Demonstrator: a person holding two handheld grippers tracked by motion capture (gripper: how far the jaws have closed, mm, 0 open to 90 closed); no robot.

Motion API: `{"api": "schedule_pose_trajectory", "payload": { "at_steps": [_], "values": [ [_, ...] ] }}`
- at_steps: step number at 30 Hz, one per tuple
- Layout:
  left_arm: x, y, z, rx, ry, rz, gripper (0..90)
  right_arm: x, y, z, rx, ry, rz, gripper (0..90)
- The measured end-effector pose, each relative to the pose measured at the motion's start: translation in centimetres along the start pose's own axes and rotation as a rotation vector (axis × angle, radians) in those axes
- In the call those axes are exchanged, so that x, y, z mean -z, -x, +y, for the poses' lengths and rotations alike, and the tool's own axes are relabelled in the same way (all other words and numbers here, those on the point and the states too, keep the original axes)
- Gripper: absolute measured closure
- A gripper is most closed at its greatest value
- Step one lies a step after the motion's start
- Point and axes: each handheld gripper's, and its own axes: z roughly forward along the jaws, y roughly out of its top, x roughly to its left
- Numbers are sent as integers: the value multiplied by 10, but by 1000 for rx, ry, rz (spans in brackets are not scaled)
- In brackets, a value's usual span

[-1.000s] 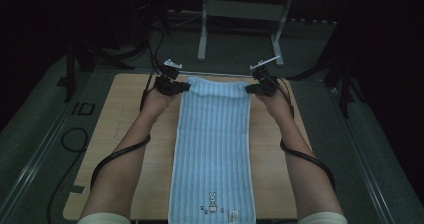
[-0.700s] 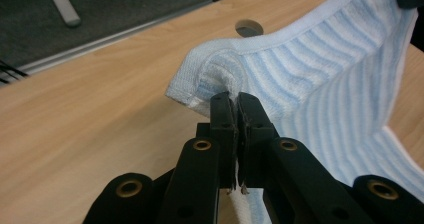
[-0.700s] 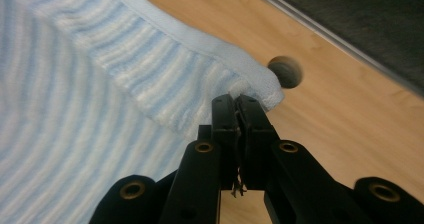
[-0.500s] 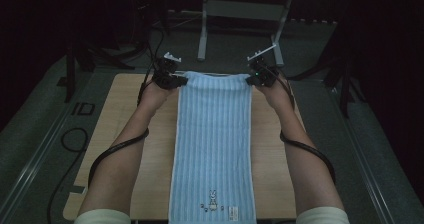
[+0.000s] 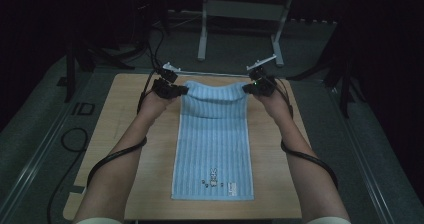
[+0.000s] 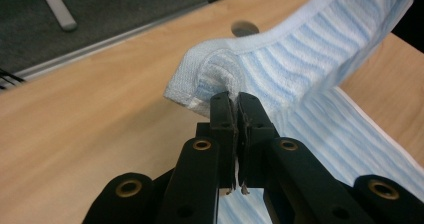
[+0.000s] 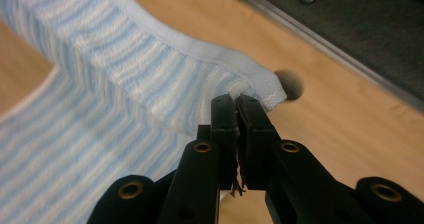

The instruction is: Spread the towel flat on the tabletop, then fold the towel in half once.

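A striped blue towel (image 5: 214, 139) is spread on a wooden table (image 5: 120, 134); dark carpet (image 5: 45, 129) is seen around. Its far corners are pinched by the left gripper (image 6: 235, 101) and the right gripper (image 7: 235, 104).

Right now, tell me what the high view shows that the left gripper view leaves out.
High view alone: the whole blue striped towel down to its small rabbit print, both forearms, and the right gripper shut on the far right corner. Left gripper view alone: a round hole in the tabletop, and the pinched cloth bunched at the jaw tips. Both: the left gripper shut on the far left corner, lifted off the wooden table.
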Motion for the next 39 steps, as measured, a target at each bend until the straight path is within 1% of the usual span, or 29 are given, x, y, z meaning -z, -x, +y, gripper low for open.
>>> {"api": "schedule_pose_trajectory", "payload": {
  "at_steps": [2,3,4,6,7,8,9,10,11,13,14,15,17,18,19,20,22,25,27,28,30,31,32,33,34,35,36,37,39],
  "values": [
    [2,2,-10,-2,13,-16,873,-2,-4,-11,-10,-1,22,865],
    [2,4,-15,-2,7,-35,873,-2,-7,-17,-10,12,30,865],
    [2,5,-21,-8,9,-44,873,-4,-10,-22,-5,6,47,865],
    [0,6,-32,-7,-18,-54,874,-7,-16,-32,24,-8,48,865],
    [-2,7,-39,-9,-27,-62,874,-8,-18,-36,29,-23,58,866],
    [-2,7,-39,-9,-27,-62,873,-8,-18,-36,29,-23,58,866],
    [-2,7,-40,-10,-32,-62,873,-10,-21,-41,41,-33,66,865],
    [-3,7,-42,-4,-33,-61,874,-11,-22,-43,42,-37,68,865],
    [-3,7,-44,2,-33,-73,873,-12,-22,-45,40,-44,70,865],
    [-1,8,-45,1,-24,-77,873,-10,-23,-49,29,-33,84,865],
    [0,9,-45,1,-25,-86,874,-9,-23,-50,31,-29,85,865],
    [1,11,-46,-10,-24,-85,873,-7,-24,-52,32,-17,85,865],
    [5,14,-49,-12,-16,-108,874,-3,-25,-57,28,-10,96,865],
    [5,14,-49,-12,-16,-108,873,-3,-25,-57,28,-10,96,865],
    [11,19,-55,-27,-5,-125,873,0,-26,-60,29,-2,100,865],
    [13,23,-57,-40,-5,-125,873,8,-29,-67,36,14,106,866],
    [19,28,-62,-63,-3,-127,873,16,-32,-74,48,31,116,865],
    [31,37,-68,-89,16,-153,873,32,-37,-85,59,64,114,865],
    [39,42,-71,-91,33,-170,873,43,-43,-92,72,92,115,865],
    [44,45,-72,-98,41,-172,873,48,-45,-95,77,99,119,865],
    [54,52,-77,-116,66,-192,872,58,-50,-103,80,133,134,865],
    [60,56,-82,-124,87,-200,872,64,-53,-107,80,144,139,865],
    [66,59,-87,-119,100,-214,871,70,-57,-113,83,163,142,865],
    [69,61,-91,-120,104,-221,871,76,-60,-120,77,180,155,865],
    [73,66,-97,-118,111,-233,871,79,-63,-124,75,187,167,865],
    [74,69,-101,-119,114,-241,871,81,-67,-129,79,178,177,865],
    [76,73,-107,-135,106,-242,871,82,-71,-133,86,174,175,865],
    [77,76,-112,-138,101,-242,871,84,-76,-138,104,172,174,865],
    [78,84,-124,-143,95,-260,871,86,-85,-150,100,174,202,865]
  ]
}}
